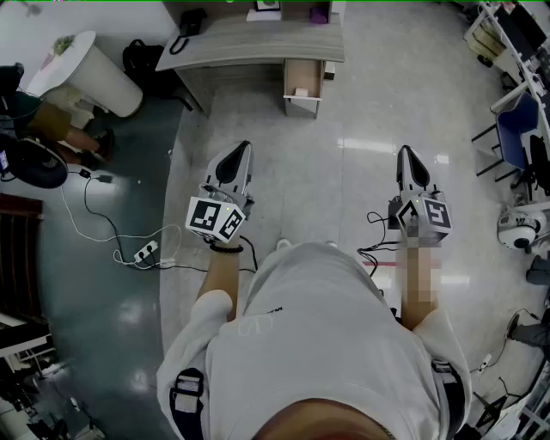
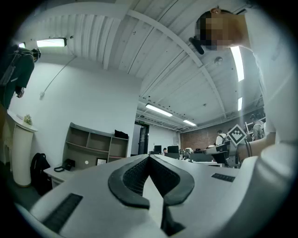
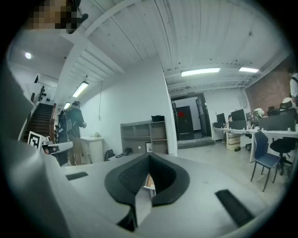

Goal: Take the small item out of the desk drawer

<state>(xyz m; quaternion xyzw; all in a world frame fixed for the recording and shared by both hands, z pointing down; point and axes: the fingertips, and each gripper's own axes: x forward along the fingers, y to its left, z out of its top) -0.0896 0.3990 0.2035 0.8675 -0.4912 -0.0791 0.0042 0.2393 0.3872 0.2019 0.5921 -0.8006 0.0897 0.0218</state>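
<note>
A grey desk (image 1: pixel 249 43) stands far ahead across the floor. Its drawer (image 1: pixel 302 82) is pulled open, and something small and pale shows inside. I stand well back from it with both grippers held out at waist height, pointing toward the desk. My left gripper (image 1: pixel 245 148) is shut, tips together, with nothing between them. My right gripper (image 1: pixel 402 151) is shut and empty too. In the left gripper view the left gripper (image 2: pixel 149 157) has the desk (image 2: pixel 58 173) low at the left. In the right gripper view the right gripper (image 3: pixel 149 156) partly hides the desk (image 3: pixel 122 155).
A white round pedestal (image 1: pixel 94 73) and a black bag (image 1: pixel 144 58) stand left of the desk. A power strip (image 1: pixel 146 252) with cables lies on the floor at my left. A blue chair (image 1: pixel 520 129) is at the right. A phone (image 1: pixel 189 24) sits on the desk.
</note>
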